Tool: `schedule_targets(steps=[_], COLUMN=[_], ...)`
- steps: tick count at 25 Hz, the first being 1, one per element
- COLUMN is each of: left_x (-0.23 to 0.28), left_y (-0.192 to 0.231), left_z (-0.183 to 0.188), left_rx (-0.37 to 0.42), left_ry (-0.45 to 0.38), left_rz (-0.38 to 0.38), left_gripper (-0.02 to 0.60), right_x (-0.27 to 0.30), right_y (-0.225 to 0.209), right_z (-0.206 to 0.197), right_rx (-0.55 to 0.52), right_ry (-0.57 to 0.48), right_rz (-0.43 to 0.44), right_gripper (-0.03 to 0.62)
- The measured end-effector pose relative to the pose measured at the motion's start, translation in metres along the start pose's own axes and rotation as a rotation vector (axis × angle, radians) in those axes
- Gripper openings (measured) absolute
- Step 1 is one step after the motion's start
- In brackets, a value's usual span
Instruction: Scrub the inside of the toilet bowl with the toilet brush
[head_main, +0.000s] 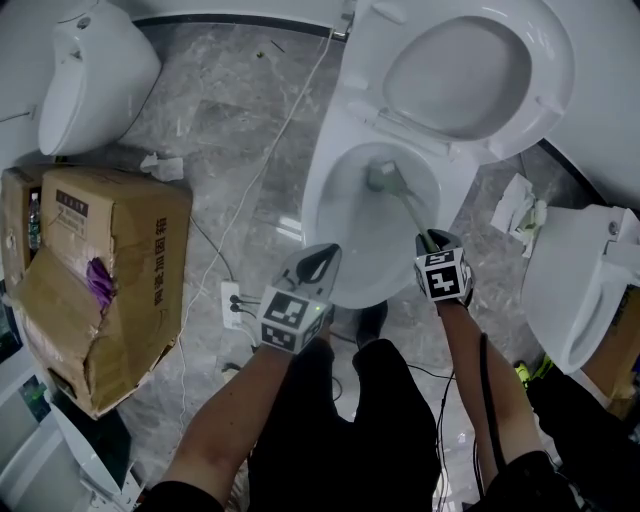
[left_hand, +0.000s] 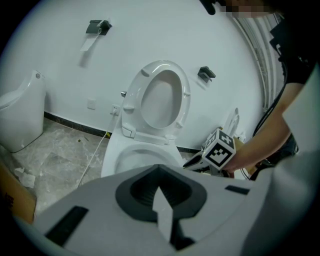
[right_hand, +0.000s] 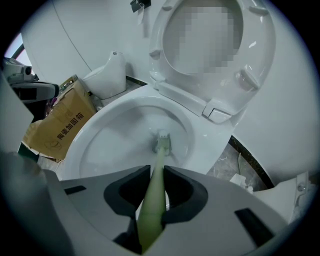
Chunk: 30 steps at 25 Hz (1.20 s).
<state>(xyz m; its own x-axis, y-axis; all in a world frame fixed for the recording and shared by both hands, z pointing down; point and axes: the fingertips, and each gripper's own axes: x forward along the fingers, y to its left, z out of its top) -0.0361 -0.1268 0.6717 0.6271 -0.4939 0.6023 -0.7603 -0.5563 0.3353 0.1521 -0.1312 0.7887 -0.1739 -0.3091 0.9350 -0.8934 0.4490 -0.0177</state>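
1. Toilet brush (head_main: 408, 208) is inside the toilet bowl (head_main: 345, 250). Its head lies near the bottom of the bowl, a little above the centre of the head view, and its pale green handle runs down and to the right.
2. Right gripper (head_main: 432, 243) is clamped on this handle. In the right gripper view the green handle (right_hand: 159, 165) passes between the two dark pads of the gripper (right_hand: 156, 175), and the brush head touches the white inner wall of the bowl (right_hand: 100, 145).
3. Left gripper (head_main: 318, 262) is over the near rim of the bowl, at the lower centre of the head view. In the left gripper view its jaws (left_hand: 159, 172) are together with nothing between them.
4. The seat and the lid (head_main: 470, 70) are raised, at the upper right of the frame.
5. A torn cardboard box (head_main: 110, 270) stands at the left on the grey marble floor (head_main: 230, 100), and a white urinal (head_main: 95, 75) is at the upper left.
6. A thin white cable (head_main: 260, 170) lies across the floor between the box and the toilet.
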Motion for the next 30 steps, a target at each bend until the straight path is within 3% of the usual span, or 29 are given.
schedule_targets(steps=[14, 30], left_x=[-0.018, -0.039], left_y=[-0.016, 0.002], left_z=[-0.013, -0.031], left_rx=[-0.028, -0.053], left_ry=[-0.012, -0.009], left_rz=[0.018, 0.040], left_gripper=[0.008, 0.008], right_x=[-0.011, 0.002], right_y=[0.029, 0.068], right_z=[-0.034, -0.033], right_rx=[0.006, 0.069], right_ry=[0.039, 0.088], right_rz=[0.054, 0.091], right_gripper=[0.092, 0.092])
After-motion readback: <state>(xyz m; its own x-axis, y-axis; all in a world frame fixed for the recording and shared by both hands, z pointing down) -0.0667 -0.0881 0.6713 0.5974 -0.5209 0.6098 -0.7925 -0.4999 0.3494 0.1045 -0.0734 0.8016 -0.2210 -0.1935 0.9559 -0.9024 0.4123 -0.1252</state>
